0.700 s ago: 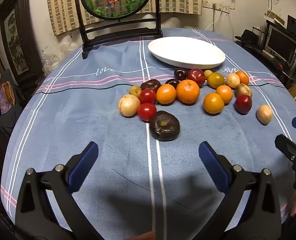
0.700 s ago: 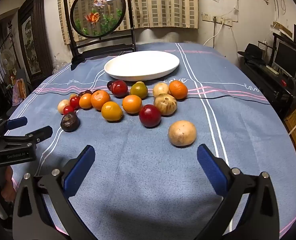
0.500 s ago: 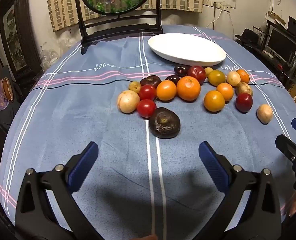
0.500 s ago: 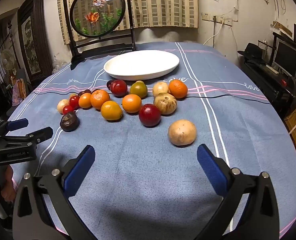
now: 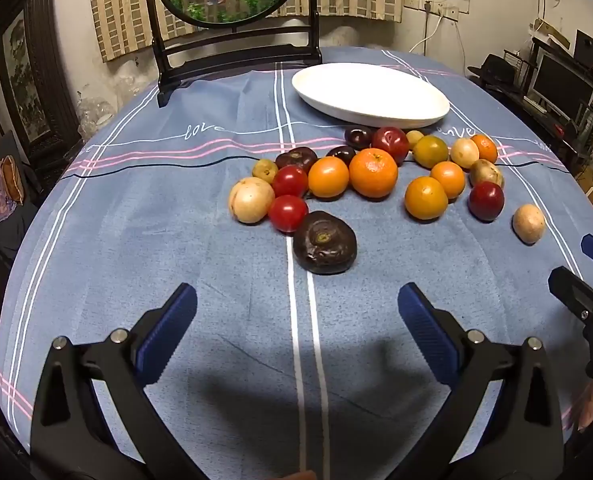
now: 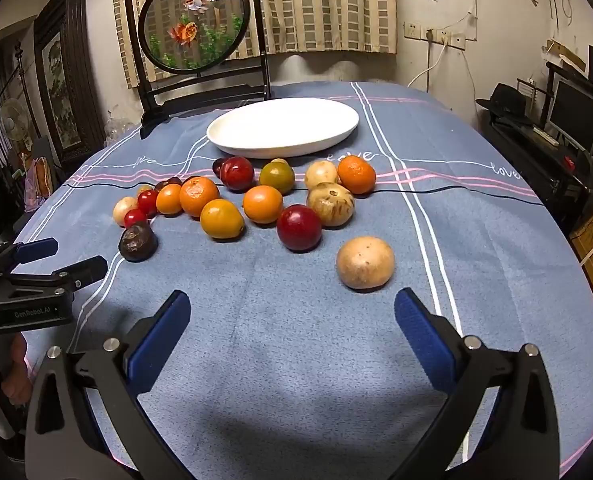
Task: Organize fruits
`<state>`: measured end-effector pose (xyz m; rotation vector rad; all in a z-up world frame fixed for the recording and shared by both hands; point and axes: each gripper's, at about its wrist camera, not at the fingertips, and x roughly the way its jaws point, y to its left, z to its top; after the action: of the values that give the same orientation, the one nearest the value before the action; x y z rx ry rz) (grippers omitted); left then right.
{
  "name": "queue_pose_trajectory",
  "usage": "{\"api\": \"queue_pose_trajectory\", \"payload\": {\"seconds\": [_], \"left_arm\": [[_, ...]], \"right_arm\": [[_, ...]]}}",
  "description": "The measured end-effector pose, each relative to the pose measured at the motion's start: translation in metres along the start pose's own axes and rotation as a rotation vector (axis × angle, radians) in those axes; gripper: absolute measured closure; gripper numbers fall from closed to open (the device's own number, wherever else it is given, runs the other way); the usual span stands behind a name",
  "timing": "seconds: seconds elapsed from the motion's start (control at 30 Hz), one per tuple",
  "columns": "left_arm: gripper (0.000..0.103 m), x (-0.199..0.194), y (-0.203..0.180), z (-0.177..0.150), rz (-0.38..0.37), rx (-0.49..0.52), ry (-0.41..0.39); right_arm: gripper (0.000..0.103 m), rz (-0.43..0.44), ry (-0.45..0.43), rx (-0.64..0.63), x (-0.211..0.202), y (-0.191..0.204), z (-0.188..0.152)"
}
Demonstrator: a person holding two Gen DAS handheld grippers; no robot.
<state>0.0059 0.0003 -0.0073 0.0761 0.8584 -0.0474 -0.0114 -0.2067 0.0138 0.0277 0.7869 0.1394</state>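
Several fruits lie loose on the blue tablecloth (image 5: 176, 240) in front of an empty white oval plate (image 5: 370, 94) (image 6: 282, 126). Nearest my left gripper (image 5: 296, 306) is a dark wrinkled fruit (image 5: 324, 242) (image 6: 137, 241), just beyond its open, empty jaws. Behind it sit red tomatoes (image 5: 287, 213), oranges (image 5: 373, 173) and a pale round fruit (image 5: 251, 200). My right gripper (image 6: 290, 316) is open and empty too, with a tan round fruit (image 6: 365, 263) just past its right finger and a red fruit (image 6: 299, 227) further on.
A round fish-painted screen on a black stand (image 6: 194, 26) stands at the table's far edge behind the plate. A dark cabinet with monitors (image 6: 576, 120) is off to the right. The left gripper's arm (image 6: 36, 280) shows at the right wrist view's left edge.
The left gripper has drifted slightly forward toward the dark fruit. The right gripper has barely moved. Both stay open.
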Motion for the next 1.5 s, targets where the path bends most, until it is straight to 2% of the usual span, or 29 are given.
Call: {"api": "queue_pose_trajectory", "payload": {"seconds": [1.5], "left_arm": [[0.002,0.0019,0.0027,-0.0013,-0.028,-0.019,0.025]], "right_arm": [[0.001,0.006,0.008,-0.002,0.0007,0.0069,0.0003]]}}
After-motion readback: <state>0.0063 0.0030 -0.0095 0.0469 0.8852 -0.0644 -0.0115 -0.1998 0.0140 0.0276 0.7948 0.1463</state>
